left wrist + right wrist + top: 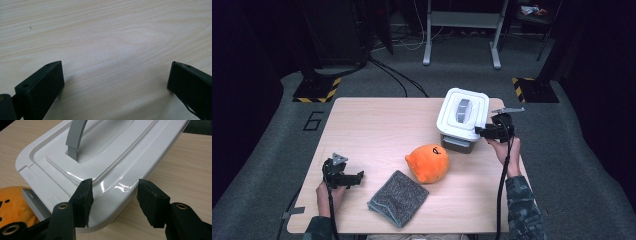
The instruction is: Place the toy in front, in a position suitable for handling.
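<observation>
While the right hand-held gripper (113, 202) straddles the lid rim of the white bin (462, 117) at two o'clock on the surface (377, 130), its jaws stand released, not pinching. Risk: glossy edge slips out. Left hand-held gripper (115, 82) gapes, idle at eight o'clock.

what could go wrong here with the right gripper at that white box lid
The right gripper straddles only the rim of the white plastic lid; one pad sits on top, so a pinch may slip off the glossy edge. Pulling could drag the whole box toward the orange plush toy, since the left gripper isn't bracing it.
</observation>
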Demonstrator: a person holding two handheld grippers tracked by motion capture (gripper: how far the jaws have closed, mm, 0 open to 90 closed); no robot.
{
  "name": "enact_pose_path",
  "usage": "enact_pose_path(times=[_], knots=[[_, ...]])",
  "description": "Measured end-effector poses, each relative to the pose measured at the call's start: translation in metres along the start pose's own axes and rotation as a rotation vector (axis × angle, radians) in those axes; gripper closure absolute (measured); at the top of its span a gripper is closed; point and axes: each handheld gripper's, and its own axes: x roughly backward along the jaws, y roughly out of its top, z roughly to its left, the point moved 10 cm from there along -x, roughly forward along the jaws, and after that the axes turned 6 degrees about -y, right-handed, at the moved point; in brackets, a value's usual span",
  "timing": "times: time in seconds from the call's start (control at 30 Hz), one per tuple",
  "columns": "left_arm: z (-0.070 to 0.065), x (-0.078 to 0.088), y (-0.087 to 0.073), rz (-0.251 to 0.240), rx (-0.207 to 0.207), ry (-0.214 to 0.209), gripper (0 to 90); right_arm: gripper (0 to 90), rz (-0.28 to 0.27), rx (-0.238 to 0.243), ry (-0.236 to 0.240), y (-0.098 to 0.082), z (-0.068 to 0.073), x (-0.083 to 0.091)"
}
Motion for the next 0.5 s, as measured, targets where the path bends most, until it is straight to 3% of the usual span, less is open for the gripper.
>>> enact_pose_path(times=[0.3, 0.5], knots=[[0.000, 0.000, 0.000, 0.000, 0.000, 0.000, 0.2, 43.0, 0.004, -0.010, 0.002, 0.002, 0.006, -0.004], [0.000, 0.000, 0.000, 0.001, 0.000, 0.000, 0.2, 46.4, 0.000, -0.035, 0.042, -0.003, 0.008, 0.009]])
